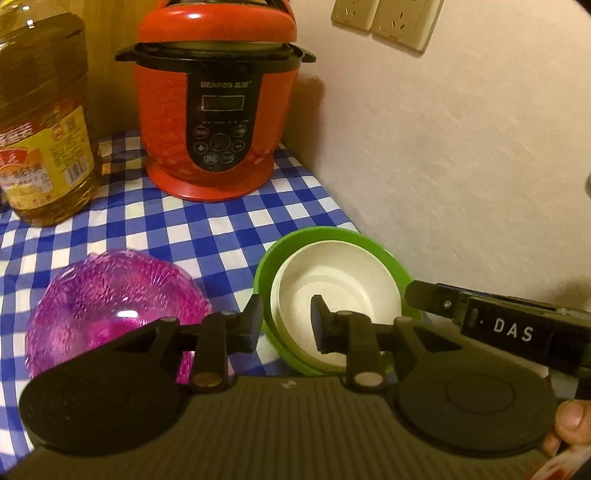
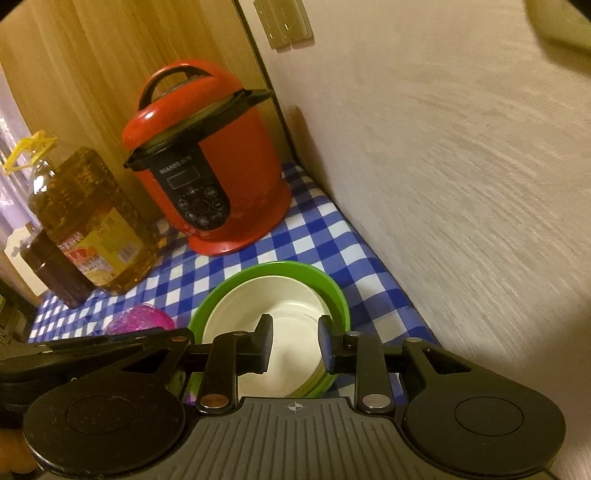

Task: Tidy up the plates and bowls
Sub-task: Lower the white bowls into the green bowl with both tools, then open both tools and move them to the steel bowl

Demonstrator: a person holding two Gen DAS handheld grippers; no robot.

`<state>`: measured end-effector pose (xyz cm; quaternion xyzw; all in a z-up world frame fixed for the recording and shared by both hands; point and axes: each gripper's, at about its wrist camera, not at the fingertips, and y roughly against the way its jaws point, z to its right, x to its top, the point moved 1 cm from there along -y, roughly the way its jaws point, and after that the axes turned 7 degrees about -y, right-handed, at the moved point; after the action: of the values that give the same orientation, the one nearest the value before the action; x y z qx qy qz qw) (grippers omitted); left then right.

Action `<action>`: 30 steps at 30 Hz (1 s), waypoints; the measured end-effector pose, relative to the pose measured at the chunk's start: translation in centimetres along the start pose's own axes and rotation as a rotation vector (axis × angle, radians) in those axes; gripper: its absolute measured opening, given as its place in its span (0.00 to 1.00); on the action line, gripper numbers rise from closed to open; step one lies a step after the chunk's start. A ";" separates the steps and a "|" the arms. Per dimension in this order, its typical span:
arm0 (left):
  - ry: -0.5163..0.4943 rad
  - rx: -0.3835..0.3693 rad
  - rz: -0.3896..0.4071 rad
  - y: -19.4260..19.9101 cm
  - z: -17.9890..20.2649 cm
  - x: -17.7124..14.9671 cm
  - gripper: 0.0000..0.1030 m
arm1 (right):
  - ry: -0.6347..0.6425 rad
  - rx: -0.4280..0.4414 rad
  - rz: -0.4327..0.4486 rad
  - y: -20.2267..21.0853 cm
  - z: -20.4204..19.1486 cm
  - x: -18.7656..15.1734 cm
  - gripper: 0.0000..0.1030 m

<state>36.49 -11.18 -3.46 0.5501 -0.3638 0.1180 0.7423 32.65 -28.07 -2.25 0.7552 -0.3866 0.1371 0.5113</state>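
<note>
Letting go of the nested bowls by the wall

Both grippers, the left gripper (image 1: 286, 325) and the right gripper (image 2: 295, 341), are hovering part open with nothing between their fingers, over the white bowl (image 1: 334, 284) sitting inside the green bowl (image 1: 332, 236) on the checked cloth (image 1: 229, 221), close to the wall. The pink bowl (image 1: 110, 295) is waiting just beside the stack. Backing straight off looks wisest, so no finger is catching a rim and tipping the stack.

A blue-and-white checked cloth (image 1: 229, 229) covers the bench. A cream wall (image 1: 461, 155) with sockets (image 1: 388, 18) meets a wooden panel (image 2: 92, 66) in warm light.
</note>
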 end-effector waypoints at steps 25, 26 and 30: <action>0.165 0.071 0.050 15.5 -0.6 -12.3 0.31 | -0.035 0.036 -0.058 13.3 -2.9 -9.4 0.29; 0.177 0.073 0.049 15.9 -0.8 -12.9 0.32 | -0.034 0.037 -0.063 13.6 -3.0 -9.9 0.29; 0.207 0.102 0.036 17.3 -1.6 -15.0 0.34 | -0.034 0.043 -0.087 14.3 -3.3 -11.5 0.29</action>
<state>16.56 -0.04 -1.12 0.5654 -0.2887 0.2057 0.7448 15.26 -22.61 1.81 0.7842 -0.3592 0.1102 0.4938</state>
